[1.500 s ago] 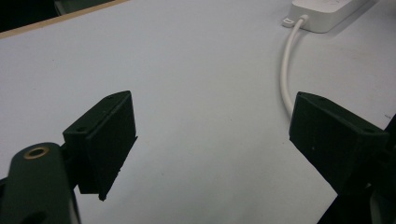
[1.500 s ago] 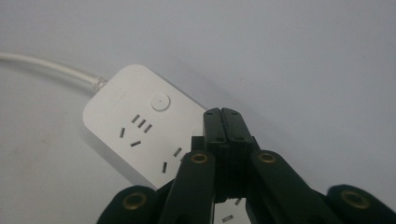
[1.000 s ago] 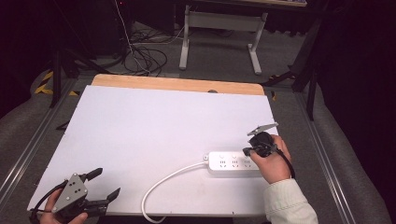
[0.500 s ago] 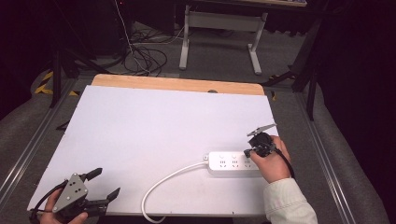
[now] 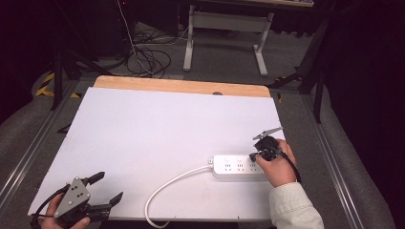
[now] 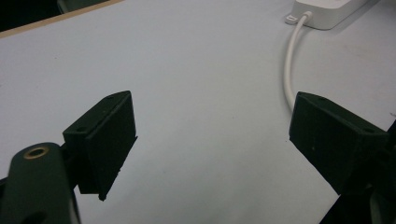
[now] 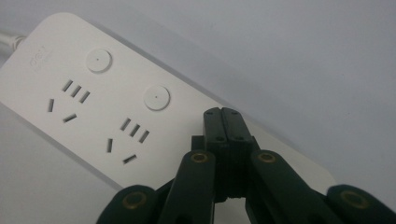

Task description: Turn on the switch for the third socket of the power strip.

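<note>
A white power strip [image 5: 238, 166] lies on the near right part of the white table [image 5: 157, 129]. Its cord [image 5: 165, 191] curls left toward the near edge. The right gripper [image 5: 254, 156] sits over the right end of the strip with its jaws pressed together and holding nothing. It looks like it is about to push a round button [image 7: 156, 97] there, but I cannot tell if any button is pushed yet. The left gripper [image 5: 106, 188] waits at the near left corner, well apart from the strip, with jaws spread wide and nothing between them. Nothing on the table blocks the way. Beyond the far edge are cables [image 5: 148, 57] and a stand [image 5: 224, 28] on the floor.
</note>
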The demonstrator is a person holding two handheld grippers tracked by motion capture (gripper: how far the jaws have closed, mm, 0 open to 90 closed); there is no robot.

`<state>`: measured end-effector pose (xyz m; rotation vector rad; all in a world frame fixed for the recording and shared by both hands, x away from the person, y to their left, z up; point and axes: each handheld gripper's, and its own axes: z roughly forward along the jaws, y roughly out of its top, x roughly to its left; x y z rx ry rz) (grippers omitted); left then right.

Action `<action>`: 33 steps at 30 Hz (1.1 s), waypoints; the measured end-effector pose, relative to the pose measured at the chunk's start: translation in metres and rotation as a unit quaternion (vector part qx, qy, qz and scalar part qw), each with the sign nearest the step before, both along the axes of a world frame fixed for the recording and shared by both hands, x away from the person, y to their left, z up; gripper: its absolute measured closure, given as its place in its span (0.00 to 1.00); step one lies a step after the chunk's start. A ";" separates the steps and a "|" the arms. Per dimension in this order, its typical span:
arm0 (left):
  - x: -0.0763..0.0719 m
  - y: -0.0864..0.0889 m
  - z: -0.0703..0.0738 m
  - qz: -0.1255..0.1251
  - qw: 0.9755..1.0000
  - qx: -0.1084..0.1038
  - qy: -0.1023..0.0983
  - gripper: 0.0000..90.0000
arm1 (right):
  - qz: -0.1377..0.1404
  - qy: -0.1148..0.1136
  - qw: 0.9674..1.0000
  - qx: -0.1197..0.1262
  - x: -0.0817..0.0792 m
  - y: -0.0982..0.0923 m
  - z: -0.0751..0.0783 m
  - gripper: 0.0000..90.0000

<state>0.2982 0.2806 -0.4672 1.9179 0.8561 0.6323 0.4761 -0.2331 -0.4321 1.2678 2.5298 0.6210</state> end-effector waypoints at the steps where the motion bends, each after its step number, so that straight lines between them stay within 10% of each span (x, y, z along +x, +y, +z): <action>1: 0.000 0.000 0.000 0.000 1.000 0.001 -0.001 0.17 | 0.000 0.000 1.000 0.000 0.000 0.000 0.000 1.00; 33: 0.000 0.000 0.000 -0.001 1.000 0.002 -0.001 0.17 | 0.000 0.021 0.999 -0.032 0.006 0.008 -0.001 1.00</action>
